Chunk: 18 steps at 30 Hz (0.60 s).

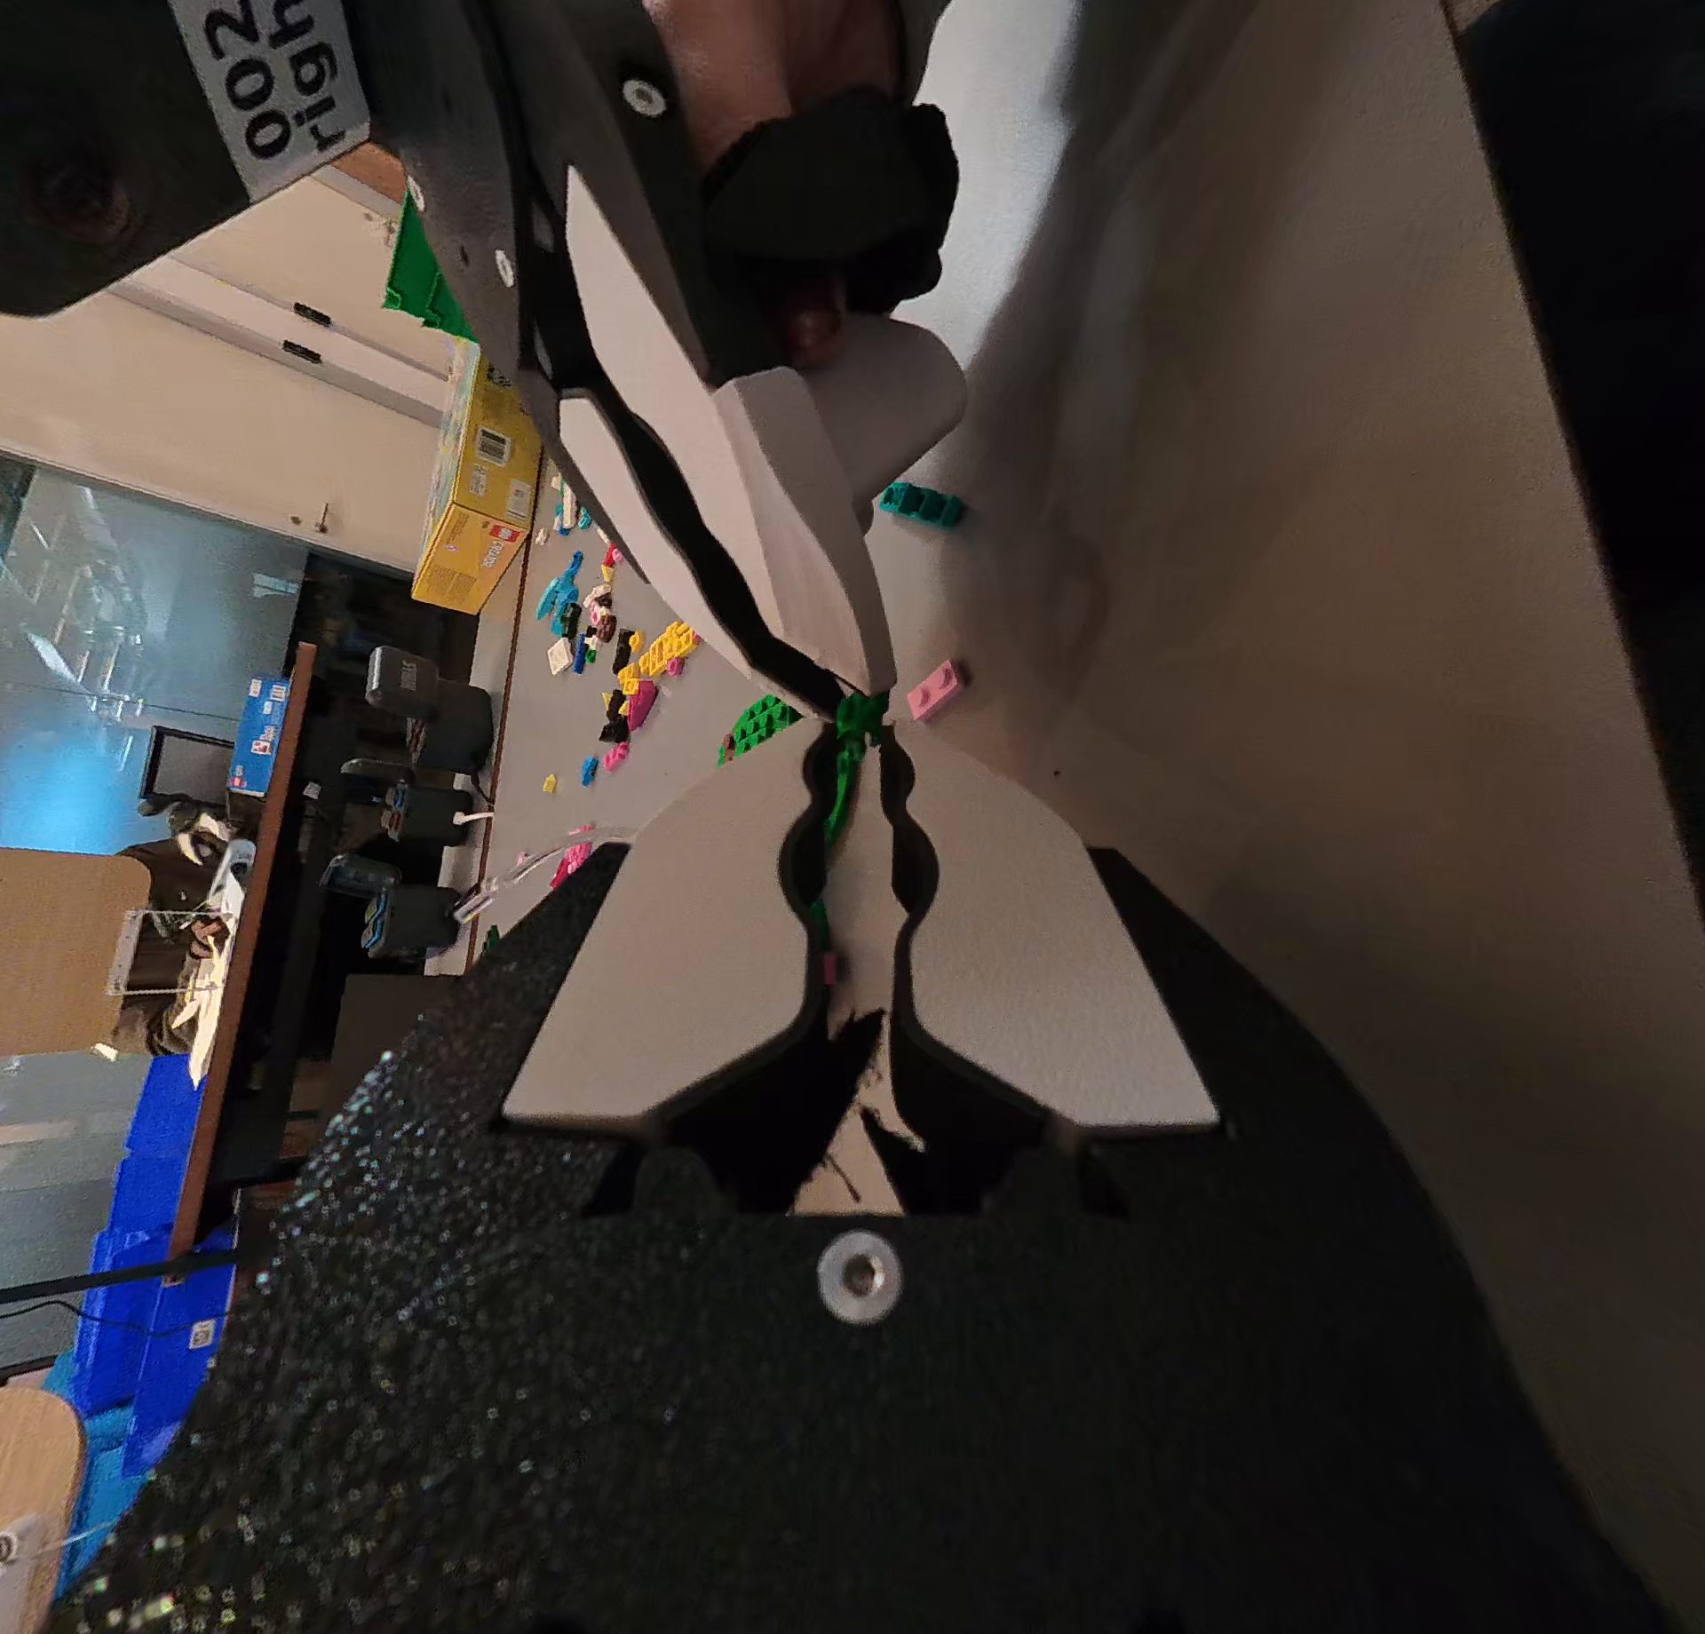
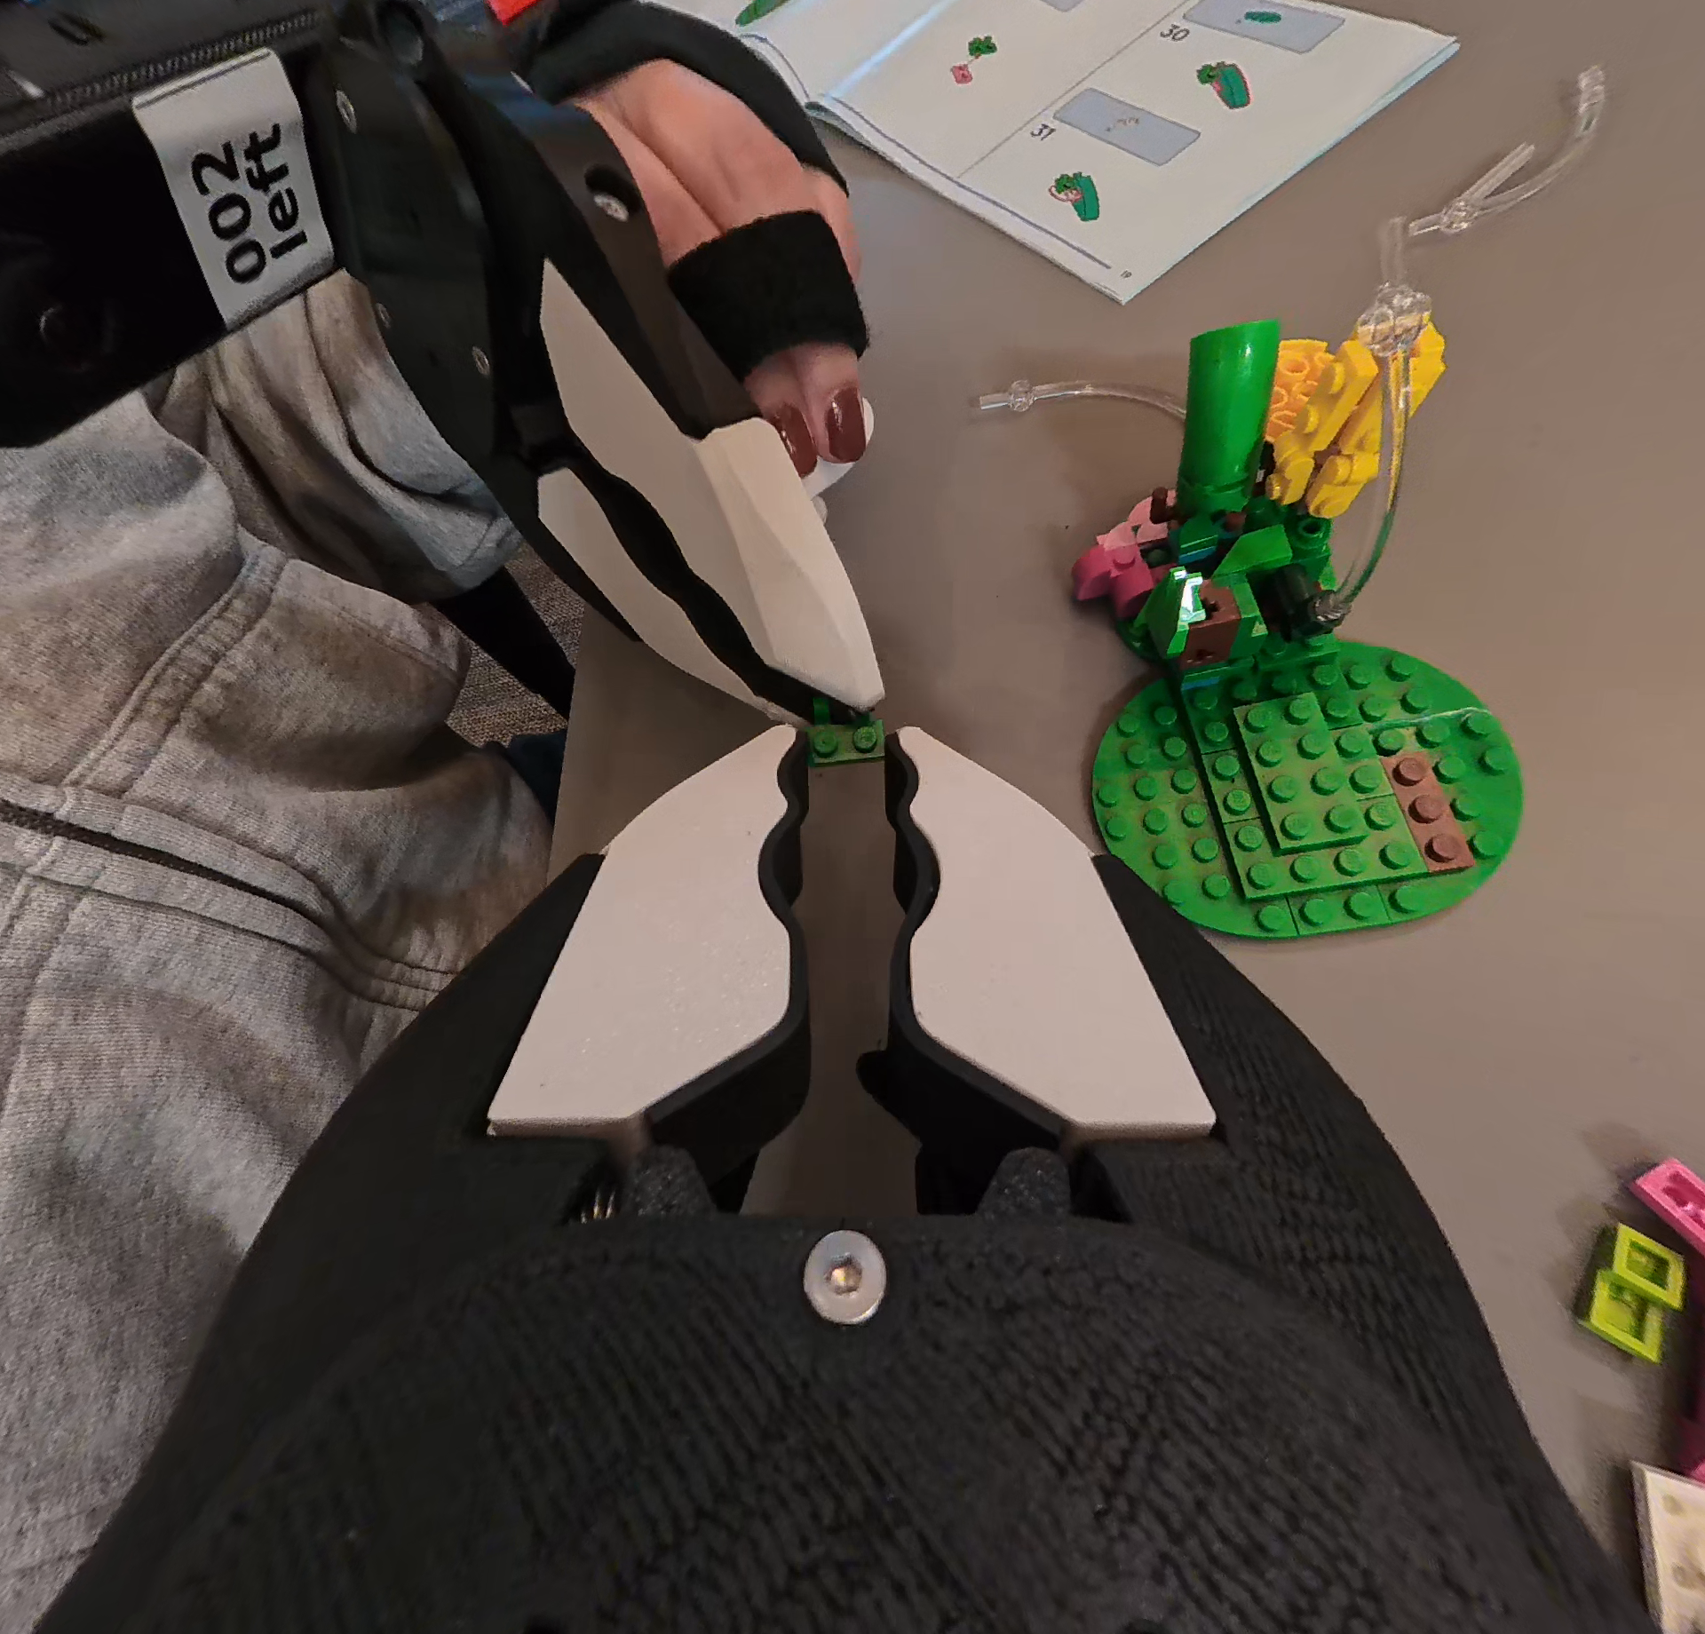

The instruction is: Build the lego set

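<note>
Beside both tools [image 2: 844, 741], brick model [image 2: 1305, 759] (booklet [image 2: 1061, 86] behind)

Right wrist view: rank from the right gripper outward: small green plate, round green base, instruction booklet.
From the right gripper:
1. Small green plate, between its fingertips.
2. Round green base, on the table to the right.
3. Instruction booklet, farthest, at the top of the view.
</note>
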{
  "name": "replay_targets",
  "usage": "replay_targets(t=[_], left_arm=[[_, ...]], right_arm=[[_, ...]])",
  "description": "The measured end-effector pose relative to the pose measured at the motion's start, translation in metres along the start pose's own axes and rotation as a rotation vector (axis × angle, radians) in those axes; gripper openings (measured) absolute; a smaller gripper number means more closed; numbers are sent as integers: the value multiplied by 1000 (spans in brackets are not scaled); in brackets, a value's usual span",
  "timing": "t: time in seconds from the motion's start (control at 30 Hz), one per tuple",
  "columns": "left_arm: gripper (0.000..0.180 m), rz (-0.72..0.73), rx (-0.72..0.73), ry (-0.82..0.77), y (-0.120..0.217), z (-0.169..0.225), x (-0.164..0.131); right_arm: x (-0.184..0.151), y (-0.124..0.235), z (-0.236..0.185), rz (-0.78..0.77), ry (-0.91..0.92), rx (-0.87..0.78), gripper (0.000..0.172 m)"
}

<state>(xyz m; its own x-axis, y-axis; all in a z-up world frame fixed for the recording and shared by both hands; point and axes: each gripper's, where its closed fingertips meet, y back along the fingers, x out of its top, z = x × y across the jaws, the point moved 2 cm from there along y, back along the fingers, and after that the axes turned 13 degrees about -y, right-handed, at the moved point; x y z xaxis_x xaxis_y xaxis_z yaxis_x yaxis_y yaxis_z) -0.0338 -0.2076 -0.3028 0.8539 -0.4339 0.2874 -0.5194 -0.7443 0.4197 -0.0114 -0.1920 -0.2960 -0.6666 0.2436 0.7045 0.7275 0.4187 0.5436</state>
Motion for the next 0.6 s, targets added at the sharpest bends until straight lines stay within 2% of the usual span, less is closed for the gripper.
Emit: replay_targets(t=[0.13,0.2,0.6], left_arm=[[6,-1,-20,-14,-1,3,0],[6,9,-22,-26,-2,5,2],[5,-23,5,-18,-5,5,-7]], right_arm=[[0,-1,-2,1,-11,18,12],[2,-1,-3,20,-16,26,1],[5,5,3,36,61,-35,7]])
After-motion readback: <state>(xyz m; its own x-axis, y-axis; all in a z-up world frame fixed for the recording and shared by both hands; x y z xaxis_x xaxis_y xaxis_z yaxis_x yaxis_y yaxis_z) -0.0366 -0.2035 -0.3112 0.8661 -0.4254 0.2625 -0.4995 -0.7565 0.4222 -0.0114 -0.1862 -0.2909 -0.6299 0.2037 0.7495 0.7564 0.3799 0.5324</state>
